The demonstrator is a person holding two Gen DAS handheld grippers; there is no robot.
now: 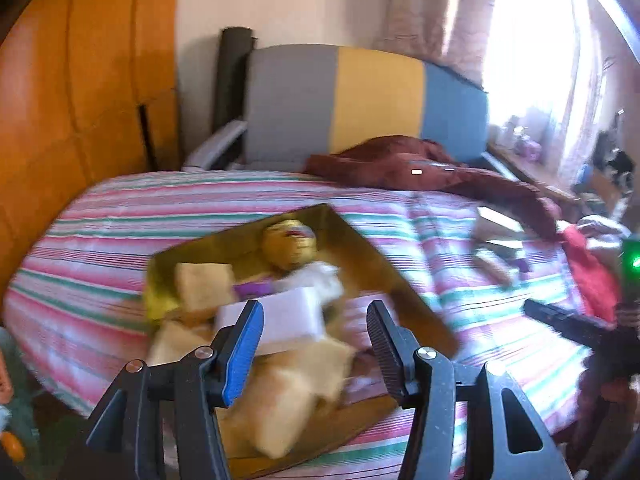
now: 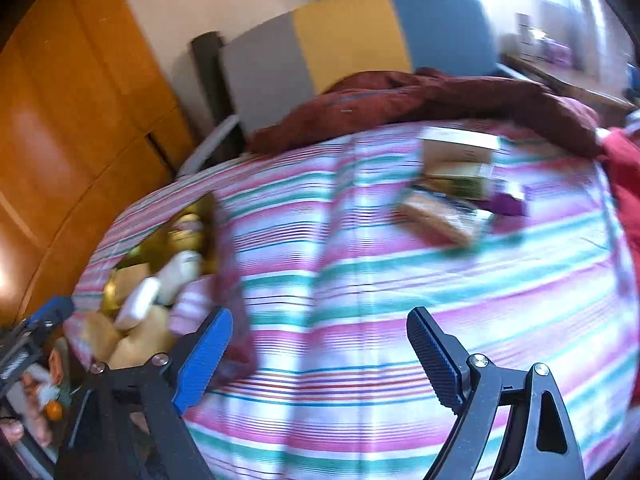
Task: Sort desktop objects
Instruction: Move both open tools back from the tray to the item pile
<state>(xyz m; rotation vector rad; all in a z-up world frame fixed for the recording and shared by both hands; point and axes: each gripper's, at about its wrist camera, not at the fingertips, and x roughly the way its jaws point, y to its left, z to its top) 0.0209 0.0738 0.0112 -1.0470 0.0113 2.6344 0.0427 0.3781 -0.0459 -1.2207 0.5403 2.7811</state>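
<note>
A gold-lined open box [image 1: 372, 248] lies on the striped bedspread, holding a yellow ball [image 1: 290, 248], beige packets [image 1: 204, 286], a white block [image 1: 280, 316] and other small items. My left gripper [image 1: 316, 332] is open and empty, hovering just above the box's contents. My right gripper [image 2: 320, 344] is open and empty above bare bedspread. The box shows at the left of the right wrist view [image 2: 208, 216]. A loose pile of small boxes and packets [image 2: 456, 184] lies far right on the bed; it also shows in the left wrist view [image 1: 500, 240].
A dark red garment [image 1: 420, 164] lies across the head of the bed, before a grey, yellow and blue headboard [image 1: 360, 100]. An orange wardrobe [image 1: 80, 100] stands left. A red cloth [image 2: 624, 168] is at the right edge. The right gripper's body shows in the left wrist view [image 1: 568, 324].
</note>
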